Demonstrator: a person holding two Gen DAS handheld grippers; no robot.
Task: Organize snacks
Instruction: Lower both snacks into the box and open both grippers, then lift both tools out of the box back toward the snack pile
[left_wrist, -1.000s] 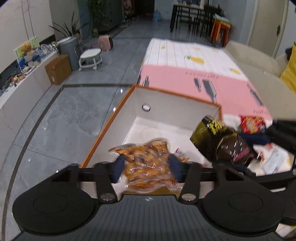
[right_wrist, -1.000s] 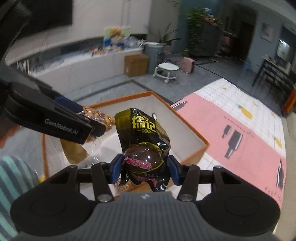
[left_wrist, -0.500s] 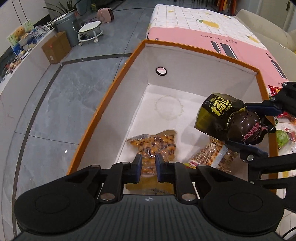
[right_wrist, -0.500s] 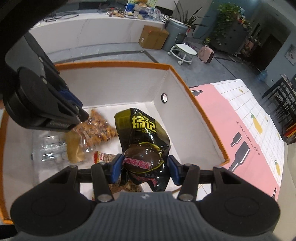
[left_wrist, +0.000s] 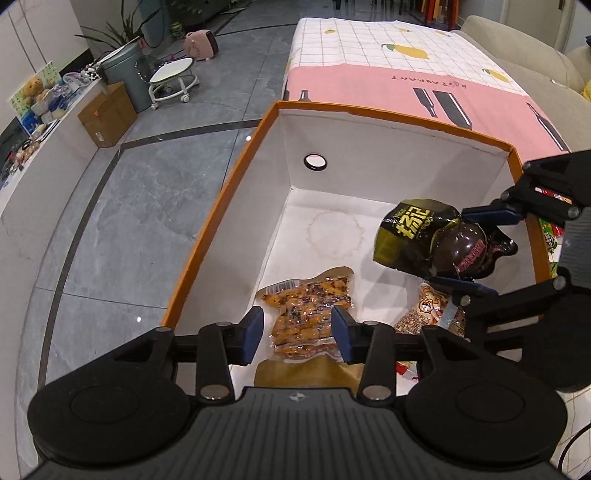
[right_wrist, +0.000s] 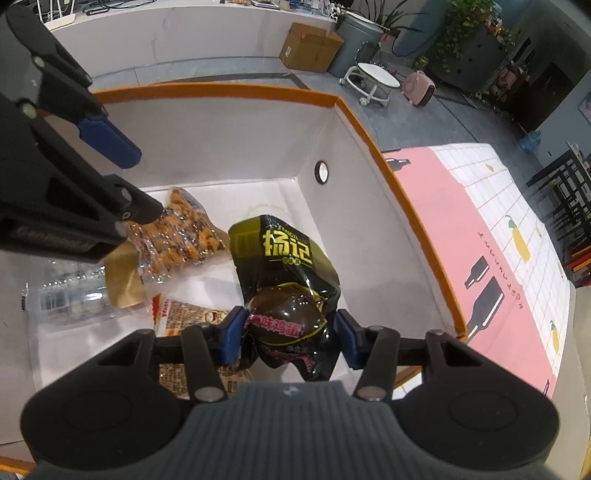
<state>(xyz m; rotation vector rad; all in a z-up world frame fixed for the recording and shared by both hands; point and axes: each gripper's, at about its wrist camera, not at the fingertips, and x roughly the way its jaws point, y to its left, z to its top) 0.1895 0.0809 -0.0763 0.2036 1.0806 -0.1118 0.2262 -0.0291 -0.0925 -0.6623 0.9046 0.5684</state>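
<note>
Orange-rimmed box (left_wrist: 221, 206) with white walls holds the snacks. An orange snack packet (left_wrist: 306, 314) lies flat on the box floor, below and between the blue pads of the left gripper (left_wrist: 297, 330) — the jaws are opening and touch nothing. Half a second ago those pads were nearly together above the same packet; a second ago they gripped it in the air. The right gripper (right_wrist: 290, 341) clamps a dark egg packet (right_wrist: 284, 280) above the box floor, lower in the box than before. Four packets show in the box besides the held one: the orange one, a clear packet (right_wrist: 70, 299), a brown packet (right_wrist: 123, 280) and a printed packet (right_wrist: 188, 317).
</note>
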